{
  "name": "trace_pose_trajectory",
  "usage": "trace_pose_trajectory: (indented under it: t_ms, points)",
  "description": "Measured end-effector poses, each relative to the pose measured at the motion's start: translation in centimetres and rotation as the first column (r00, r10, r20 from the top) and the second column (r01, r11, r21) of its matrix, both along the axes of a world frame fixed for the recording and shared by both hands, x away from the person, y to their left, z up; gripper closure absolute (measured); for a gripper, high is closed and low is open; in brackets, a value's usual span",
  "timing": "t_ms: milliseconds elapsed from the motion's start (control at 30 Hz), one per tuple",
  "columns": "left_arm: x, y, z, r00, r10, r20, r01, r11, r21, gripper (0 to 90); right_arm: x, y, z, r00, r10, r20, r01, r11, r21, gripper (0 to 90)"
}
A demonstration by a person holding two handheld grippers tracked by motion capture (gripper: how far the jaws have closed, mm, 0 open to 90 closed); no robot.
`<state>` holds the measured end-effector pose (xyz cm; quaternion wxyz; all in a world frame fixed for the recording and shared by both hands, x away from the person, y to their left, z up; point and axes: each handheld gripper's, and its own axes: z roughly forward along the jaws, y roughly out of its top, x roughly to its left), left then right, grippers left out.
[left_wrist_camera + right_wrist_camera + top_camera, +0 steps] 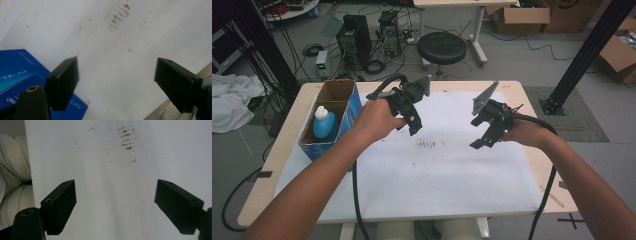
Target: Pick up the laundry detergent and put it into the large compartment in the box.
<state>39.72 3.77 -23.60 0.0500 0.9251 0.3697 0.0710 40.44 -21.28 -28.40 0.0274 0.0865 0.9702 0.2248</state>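
Observation:
A blue cardboard box (332,117) stands at the table's left side, with a blue bottle with a white cap (323,122) upright inside it. My left gripper (412,122) hovers above the white sheet (427,175) just right of the box, open and holding nothing. In the left gripper view the box's corner (22,75) lies beside the left jaw. My right gripper (482,137) is held over the sheet's right half, open and bare. Brown smudges (429,144) mark the sheet between the two grippers, and show as smudges (126,138) ahead of the right jaws.
The wooden table's edge (532,100) frames the white sheet. Behind the table stand a black stool (441,47), computer towers (354,40) with cables, and cardboard boxes (519,17). A black frame post (587,55) rises at the right. The person's pale trousers (12,182) show past the table's near edge.

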Motion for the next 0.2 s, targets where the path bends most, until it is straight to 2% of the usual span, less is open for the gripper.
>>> trace_pose_trajectory:
  t_ms: [200]
  points:
    - [0.01,0.15,0.04,1.0,0.003,0.0,-0.003,1.0,0.0,20.8,0.0,0.03,0.0,1.0,-0.002,0.0,0.002,1.0,0.0,17.4]
